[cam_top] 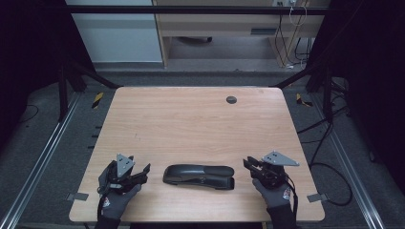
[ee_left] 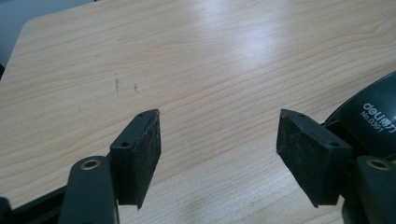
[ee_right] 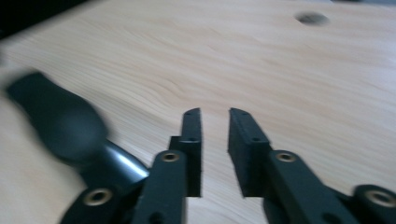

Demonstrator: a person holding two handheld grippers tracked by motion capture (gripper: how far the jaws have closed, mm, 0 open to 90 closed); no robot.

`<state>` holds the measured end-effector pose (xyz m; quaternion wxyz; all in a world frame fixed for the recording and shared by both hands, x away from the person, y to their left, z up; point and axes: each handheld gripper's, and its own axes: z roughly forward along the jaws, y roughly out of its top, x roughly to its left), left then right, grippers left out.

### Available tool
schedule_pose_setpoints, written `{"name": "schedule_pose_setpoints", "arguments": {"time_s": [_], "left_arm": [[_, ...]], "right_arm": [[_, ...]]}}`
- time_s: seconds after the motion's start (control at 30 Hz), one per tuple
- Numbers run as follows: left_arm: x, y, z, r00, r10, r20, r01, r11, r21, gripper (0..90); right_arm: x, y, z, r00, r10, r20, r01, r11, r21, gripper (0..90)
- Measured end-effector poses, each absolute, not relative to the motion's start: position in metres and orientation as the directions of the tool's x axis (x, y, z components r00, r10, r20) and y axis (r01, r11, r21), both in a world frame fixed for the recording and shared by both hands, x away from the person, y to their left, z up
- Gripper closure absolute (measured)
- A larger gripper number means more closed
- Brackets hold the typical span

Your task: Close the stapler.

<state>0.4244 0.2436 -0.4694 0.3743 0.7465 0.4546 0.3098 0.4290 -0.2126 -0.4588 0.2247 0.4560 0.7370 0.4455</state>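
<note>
The black stapler [cam_top: 198, 176] lies flat on the wooden table [cam_top: 191, 119], near the edge on the person's side and about midway between the two hands. Its long axis runs across the table, so each end faces one gripper. This position probably lets both grippers approach it from the sides without crossing each other.

The left gripper [cam_top: 145, 171] rests low on the table just beside the rounded end of the stapler. In the left gripper view its jaws stand wide apart with only bare wood between the pads [ee_left: 148, 154], and the printed end of the stapler [ee_left: 373, 116] shows just outside the right jaw, close to it or maybe touching. The pads hold nothing. I judge that the jaws are kept wide because the stapler body is broad and needs room to enter between them.

The right gripper [cam_top: 248, 164] is just beside the other end of the stapler, where the mouth opens. In the right gripper view its jaws stand a little apart, with a narrow gap and nothing between them. The stapler [ee_right: 60, 121] appears there blurred, off to the side of the jaws and not between them. It seems this gripper is aimed past the stapler for now, so it must turn toward it before any grip is possible.

The round hole [cam_top: 231, 99] in the table is far from the stapler, toward the far edge.
</note>
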Motion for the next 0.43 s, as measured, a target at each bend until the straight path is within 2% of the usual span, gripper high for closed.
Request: {"name": "schedule_pose_setpoints", "arguments": {"time_s": [0.1,0.27,0.43], "left_arm": [[0.426,0.247,-0.473,0.387,0.914,0.118,0.464,-0.304,0.832,30.4],[0.432,0.252,-0.482,0.385,0.916,0.116,0.505,-0.314,0.804,29.9],[0.437,0.259,-0.488,0.37,0.922,0.114,0.533,-0.311,0.787,30.0]], "right_arm": [[0.434,-0.226,-0.471,-0.423,0.905,0.05,0.509,0.191,0.84,57.0],[0.443,-0.243,-0.491,-0.361,0.932,-0.024,0.559,0.237,0.795,45.9],[0.447,-0.258,-0.5,-0.321,0.945,-0.06,0.608,0.254,0.752,41.2]]}}
